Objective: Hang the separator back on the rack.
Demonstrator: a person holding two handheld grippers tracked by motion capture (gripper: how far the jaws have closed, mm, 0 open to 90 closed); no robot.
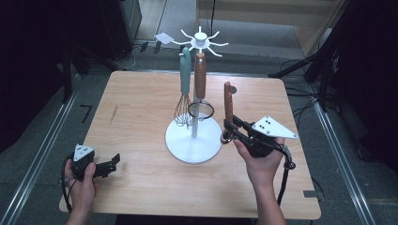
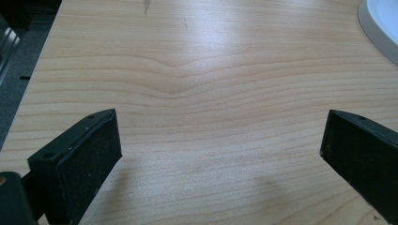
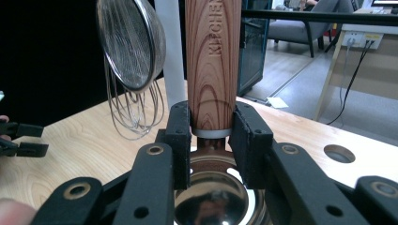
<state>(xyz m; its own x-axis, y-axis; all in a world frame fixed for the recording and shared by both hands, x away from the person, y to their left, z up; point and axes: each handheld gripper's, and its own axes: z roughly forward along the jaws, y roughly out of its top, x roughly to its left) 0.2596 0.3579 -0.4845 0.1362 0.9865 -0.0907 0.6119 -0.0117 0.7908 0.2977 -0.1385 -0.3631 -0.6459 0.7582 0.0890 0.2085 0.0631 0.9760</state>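
My right gripper (image 1: pixel 228 127) (image 3: pixel 212 136) is shut on the lower end of a wooden-handled utensil (image 1: pixel 228 101) (image 3: pixel 212 61). It holds the utensil upright just right of the white hanging stand (image 1: pixel 193 140), with the shiny metal bowl (image 3: pixel 211 201) below the jaws. A teal-handled whisk (image 1: pixel 184 93) (image 3: pixel 136 112) and a wooden-handled mesh strainer (image 1: pixel 201 108) (image 3: pixel 133 42) hang from the stand's hooks. At the table's front left my left gripper (image 1: pixel 114 161) (image 2: pixel 220 154) stands open over bare wood, nothing between its pads.
The stand's round white base (image 2: pixel 382 23) sits mid-table, its pole (image 3: pixel 171 51) rising to a ring of hooks (image 1: pixel 200 40). The wooden table (image 2: pixel 187 70) has a small round hole (image 3: pixel 340 153) near the far right. Dark stands and cables surround the table.
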